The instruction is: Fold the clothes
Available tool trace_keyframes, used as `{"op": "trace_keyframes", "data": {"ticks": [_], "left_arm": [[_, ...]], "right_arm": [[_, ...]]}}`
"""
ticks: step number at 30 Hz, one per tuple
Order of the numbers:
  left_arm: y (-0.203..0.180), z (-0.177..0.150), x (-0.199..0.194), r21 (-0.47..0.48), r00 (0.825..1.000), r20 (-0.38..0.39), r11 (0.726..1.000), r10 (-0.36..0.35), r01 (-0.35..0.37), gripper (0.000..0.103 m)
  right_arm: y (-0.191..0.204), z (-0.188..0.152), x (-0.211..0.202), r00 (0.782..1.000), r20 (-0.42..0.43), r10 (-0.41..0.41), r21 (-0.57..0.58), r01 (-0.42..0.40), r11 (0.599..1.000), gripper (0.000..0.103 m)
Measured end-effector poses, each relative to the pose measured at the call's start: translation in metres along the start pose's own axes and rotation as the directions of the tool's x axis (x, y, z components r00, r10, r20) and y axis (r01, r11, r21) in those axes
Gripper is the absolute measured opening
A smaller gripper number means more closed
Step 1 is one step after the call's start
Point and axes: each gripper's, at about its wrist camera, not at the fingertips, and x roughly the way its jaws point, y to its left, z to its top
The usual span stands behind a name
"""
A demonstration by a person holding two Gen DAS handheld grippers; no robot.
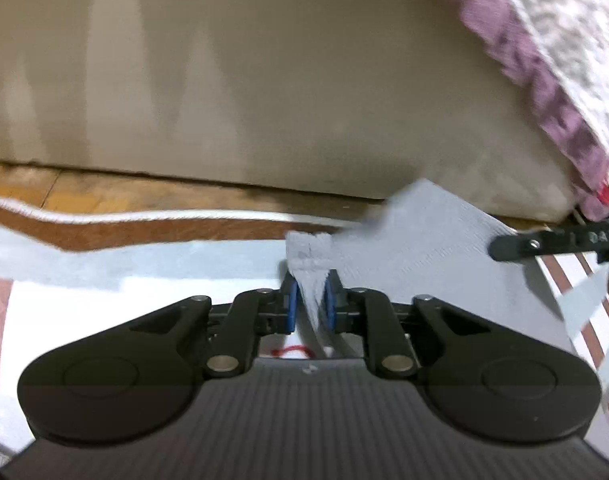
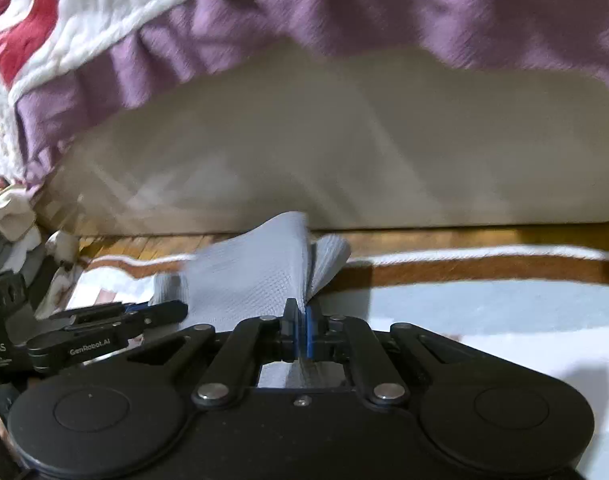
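A light grey waffle-knit garment is stretched between both grippers, held above a patterned rug. My left gripper is shut on a bunched edge of it, with the cloth pinched between the blue pads. My right gripper is shut on another edge of the same garment. In the left wrist view the right gripper shows at the far right. In the right wrist view the left gripper shows at the lower left. The two grippers are close together.
A beige bed base stands just ahead, with a purple-frilled white quilt hanging over it. Below are a strip of wooden floor and a rug with a brown and white border. A pile of clothes lies at the left.
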Motion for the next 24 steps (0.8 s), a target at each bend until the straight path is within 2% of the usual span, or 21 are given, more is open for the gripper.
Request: {"op": "trace_keyframes", "data": {"ticks": [4,5,7,8,9,11,12,13,14,15,16,17,18,20,22,24], "left_arm": [[-0.003,-0.001,0.004,-0.018,0.999,-0.014,0.999,-0.05,0.049,0.052],[-0.004,0.0,0.005,-0.017,0.997,-0.026,0.998,-0.068,0.068,0.06],[-0.011,0.001,0.008,-0.002,0.995,-0.05,0.996,-0.087,0.087,0.067],[-0.015,0.002,0.01,0.015,0.994,-0.059,0.996,-0.088,0.089,0.07],[-0.018,0.004,0.012,0.033,0.994,-0.068,0.995,-0.088,0.091,0.073],[-0.027,0.006,0.02,0.098,0.994,-0.069,0.991,-0.09,0.096,0.088],[-0.033,0.006,0.026,0.146,0.995,-0.064,0.985,-0.083,0.091,0.091],[-0.041,0.006,0.032,0.196,0.996,-0.062,0.978,-0.065,0.076,0.091],[-0.049,0.005,0.036,0.25,0.997,-0.068,0.967,-0.037,0.053,0.09],[-0.057,0.004,0.038,0.292,0.997,-0.075,0.956,-0.013,0.035,0.086],[-0.064,0.003,0.039,0.324,0.997,-0.079,0.946,0.008,0.018,0.059],[-0.071,0.003,0.04,0.355,0.996,-0.083,0.935,0.029,0.003,0.016],[-0.075,0.002,0.035,0.362,0.997,-0.078,0.932,0.016,0.014,0.012],[-0.077,0.001,0.013,0.328,0.996,-0.049,0.94,-0.079,0.091,0.012],[-0.078,0.0,-0.01,0.297,0.985,-0.017,0.94,-0.173,0.17,0.012],[-0.08,-0.001,-0.032,0.268,0.965,0.018,0.931,-0.263,0.249,0.012]], "right_arm": [[0.0,-0.004,0.009,0.994,-0.042,-0.096,-0.041,0.094,0.995,0.006],[-0.001,-0.006,0.011,0.991,-0.051,-0.12,-0.045,0.118,0.992,0.014],[0.002,-0.009,0.007,0.985,-0.041,-0.167,-0.063,0.164,0.984,0.02],[0.004,-0.011,0.002,0.983,-0.027,-0.181,-0.069,0.179,0.982,0.031],[0.008,-0.013,-0.007,0.984,-0.015,-0.18,-0.07,0.178,0.981,0.034],[0.025,-0.024,-0.03,0.984,-0.06,-0.166,-0.115,0.159,0.981,0.035],[0.036,-0.034,-0.042,0.982,-0.095,-0.162,-0.159,0.146,0.976,0.038],[0.049,-0.047,-0.055,0.978,-0.134,-0.162,-0.219,0.13,0.967,0.047],[0.06,-0.061,-0.066,0.974,-0.173,-0.148,-0.268,0.098,0.958,0.054],[0.067,-0.074,-0.07,0.968,-0.212,-0.136,-0.299,0.068,0.952,0.055],[0.071,-0.087,-0.071,0.958,-0.25,-0.141,-0.324,0.055,0.944,0.054],[0.074,-0.096,-0.07,0.95,-0.267,-0.161,-0.343,0.062,0.937,0.054],[0.075,-0.102,-0.066,0.945,-0.263,-0.194,-0.357,0.091,0.929,0.054],[0.075,-0.113,-0.058,0.938,-0.258,-0.232,-0.356,0.132,0.925,0.054],[0.063,-0.113,-0.055,0.955,-0.253,-0.156,-0.244,0.093,0.965,0.053],[0.047,-0.113,-0.052,0.965,-0.24,-0.108,-0.129,0.078,0.989,0.053]]}}
